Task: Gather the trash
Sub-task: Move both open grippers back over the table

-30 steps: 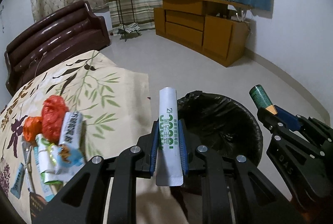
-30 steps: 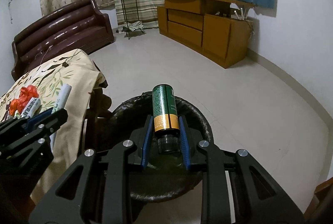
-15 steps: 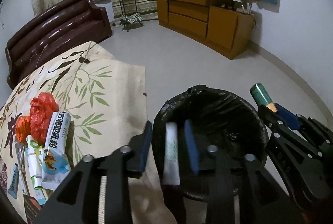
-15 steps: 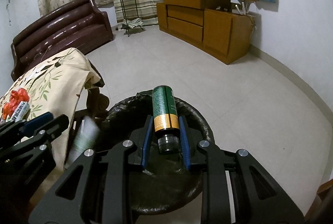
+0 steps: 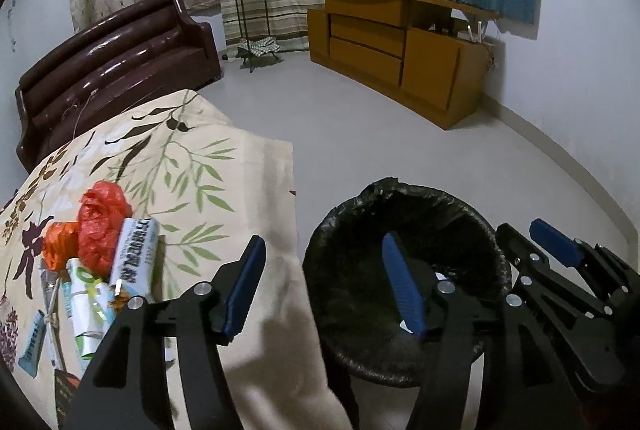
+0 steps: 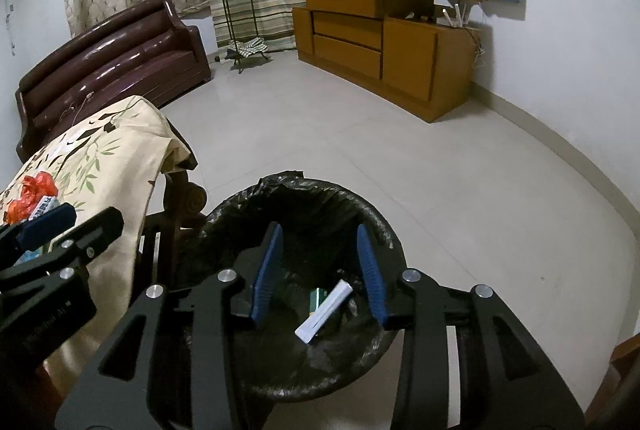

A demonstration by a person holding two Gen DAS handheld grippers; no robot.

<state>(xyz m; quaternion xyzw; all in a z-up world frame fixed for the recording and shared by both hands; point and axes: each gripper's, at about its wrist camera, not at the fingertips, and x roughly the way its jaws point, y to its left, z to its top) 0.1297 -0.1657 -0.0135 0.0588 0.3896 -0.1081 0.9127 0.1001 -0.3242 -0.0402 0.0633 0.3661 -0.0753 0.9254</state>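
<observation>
Both the left gripper (image 5: 324, 286) and right gripper (image 6: 318, 270) are seen opening, nothing between the jaws, above the black-lined bin (image 6: 384, 230), where one white tube (image 6: 324, 310) and one green can (image 6: 316, 299) lie. On the tablecloth (image 5: 224, 190), two red bags (image 5: 102, 226) and several light, crinkly wrappers (image 5: 134, 258), not clearly countable, are best pinched mid-body.
</observation>
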